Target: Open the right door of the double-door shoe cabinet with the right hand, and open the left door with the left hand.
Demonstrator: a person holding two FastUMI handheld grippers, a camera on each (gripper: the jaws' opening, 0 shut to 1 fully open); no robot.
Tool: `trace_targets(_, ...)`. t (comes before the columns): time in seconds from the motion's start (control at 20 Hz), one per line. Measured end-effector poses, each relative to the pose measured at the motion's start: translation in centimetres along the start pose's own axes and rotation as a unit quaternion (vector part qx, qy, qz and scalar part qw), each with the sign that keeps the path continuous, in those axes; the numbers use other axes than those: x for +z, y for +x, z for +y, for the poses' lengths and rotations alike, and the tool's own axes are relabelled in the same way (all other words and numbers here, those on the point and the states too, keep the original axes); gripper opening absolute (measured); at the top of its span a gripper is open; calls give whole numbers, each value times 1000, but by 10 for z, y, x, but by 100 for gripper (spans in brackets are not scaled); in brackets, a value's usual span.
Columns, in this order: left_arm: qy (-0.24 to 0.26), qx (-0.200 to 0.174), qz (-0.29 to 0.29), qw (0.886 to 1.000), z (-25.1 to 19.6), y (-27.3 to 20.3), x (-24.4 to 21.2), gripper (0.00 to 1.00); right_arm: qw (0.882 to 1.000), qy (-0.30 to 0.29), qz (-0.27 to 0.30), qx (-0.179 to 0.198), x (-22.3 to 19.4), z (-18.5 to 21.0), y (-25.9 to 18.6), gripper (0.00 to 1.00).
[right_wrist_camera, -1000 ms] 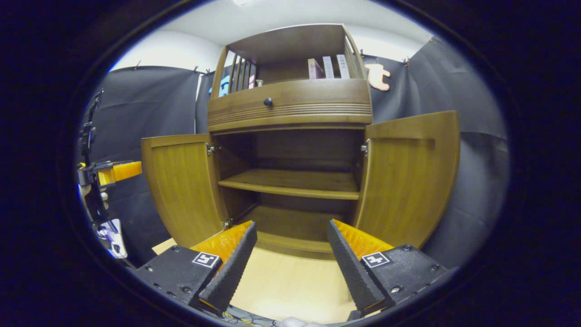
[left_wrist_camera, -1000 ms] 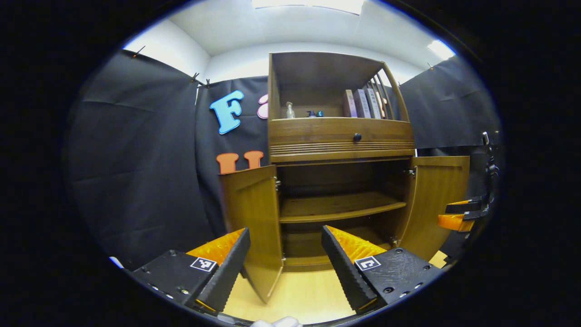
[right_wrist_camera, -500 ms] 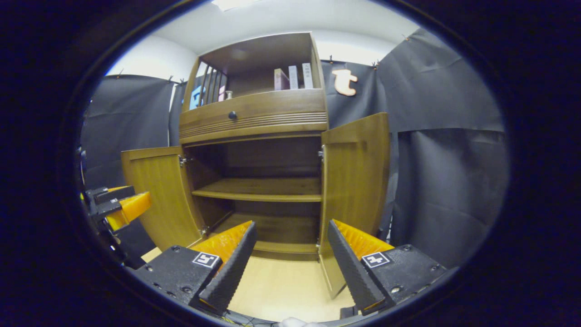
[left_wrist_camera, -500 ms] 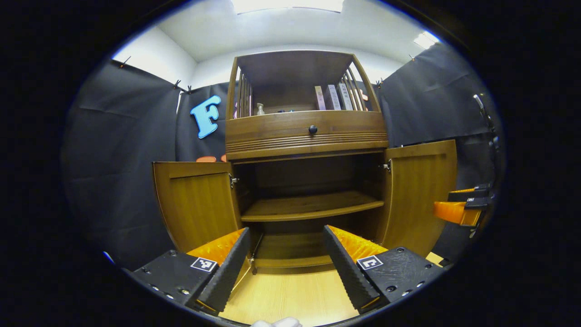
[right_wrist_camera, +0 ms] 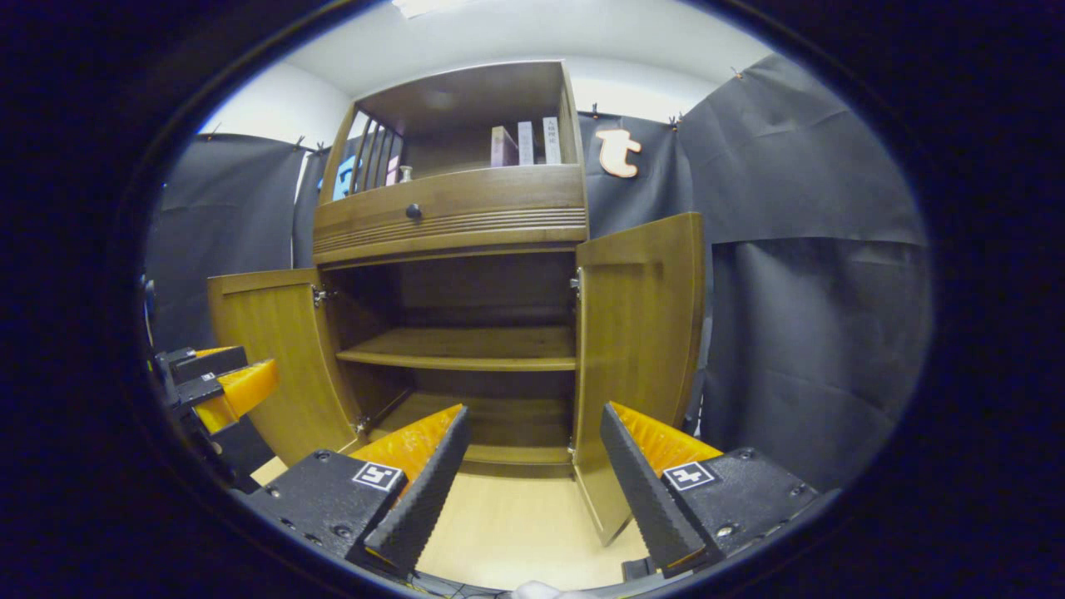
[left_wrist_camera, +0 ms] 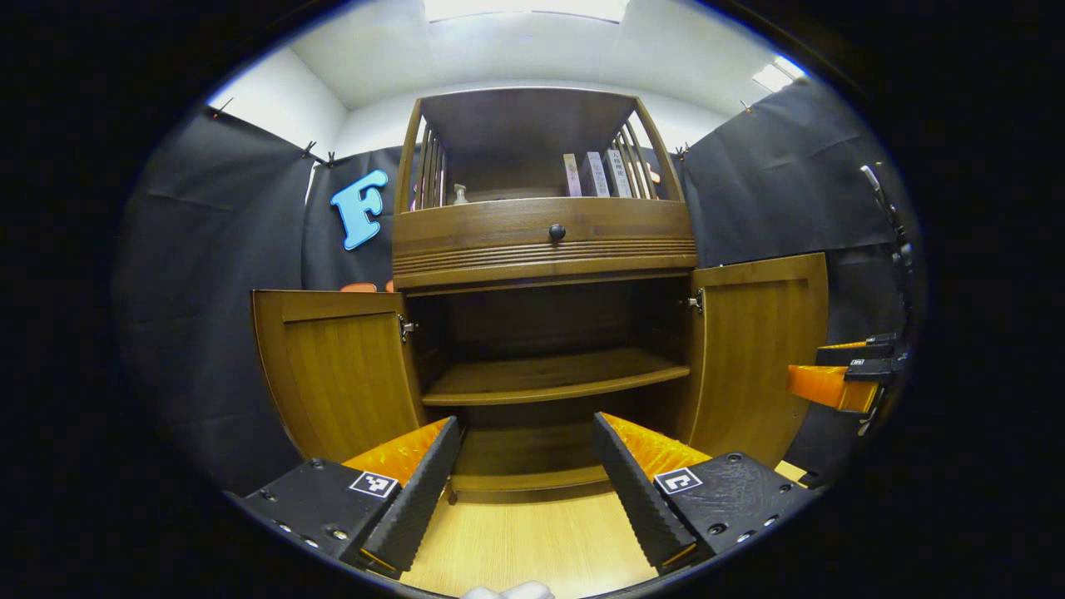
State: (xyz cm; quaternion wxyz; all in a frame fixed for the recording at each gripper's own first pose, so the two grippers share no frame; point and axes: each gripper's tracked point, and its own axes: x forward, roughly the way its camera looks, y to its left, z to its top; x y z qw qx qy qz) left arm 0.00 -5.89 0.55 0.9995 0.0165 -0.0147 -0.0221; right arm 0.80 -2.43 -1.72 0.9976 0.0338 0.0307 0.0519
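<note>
Shoe cabinet (left_wrist_camera: 541,249) with left door (left_wrist_camera: 341,366) and right door (left_wrist_camera: 761,349) swung open; left tongs (left_wrist_camera: 524,482) and right tongs (right_wrist_camera: 532,482) released, grasping nothing

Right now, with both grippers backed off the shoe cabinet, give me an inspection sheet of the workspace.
Surface: pale wood floor in front of the cabinet, bare where visible.
Job's things: shoe cabinet; left door and right door both swung open; inner shelf holds nothing.
Clutter: books and a small pump bottle in the top compartment; drawer knob below them.
Grippers: left gripper open, holding nothing; right gripper open, holding nothing; both clear of the doors.
Cables: a few wires at the bottom edge of the right gripper view.
Surroundings: black cloth booth wall, white ceiling with lights.
</note>
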Motion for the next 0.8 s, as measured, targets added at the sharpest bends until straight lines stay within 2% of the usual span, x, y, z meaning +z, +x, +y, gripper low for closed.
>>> trace_targets(0.1, -4, -3, 1, 1000, 4, 3, 0, 100, 1000, -1, -4, -2, 4, 5, 0, 99)
trace_targets(0.15, -6, -3, 0, 1000, 7, 4, 1, 96, 1000, -2, -7, -4, 5, 6, 1, 99)
trace_targets(0.3, -9, -4, 0, 1000, 19, 5, 2, 96, 1000, -1, -10, -12, 7, 9, 1, 99)
trace_targets(0.35, -8, -2, -1, 1000, 23, 5, 2, 100, 1000, 1, -10, -14, 7, 10, 1, 99)
trace_targets(0.4, -6, -2, -1, 1000, 26, 5, 1, 96, 1000, 4, -8, -16, 6, 12, 1, 99)
trace_targets(0.55, -2, -3, 2, 1000, 35, 2, -3, 96, 1000, 2, -10, -19, 4, 22, 0, 99)
trace_targets(0.6, -1, -5, 2, 1000, 37, 1, -4, 100, 1000, 0, -11, -21, 3, 25, 0, 99)
trace_targets(0.7, 2, -8, 2, 1000, 41, -1, -4, 96, 1000, -1, -14, -24, 3, 29, -1, 99)
trace_targets(0.75, 3, -10, 1, 1000, 43, -2, -4, 89, 1000, -1, -14, -25, 2, 32, -2, 99)
trace_targets(0.8, 3, -14, 1, 1000, 44, -2, -4, 90, 1000, 0, -14, -26, 2, 33, -3, 99)
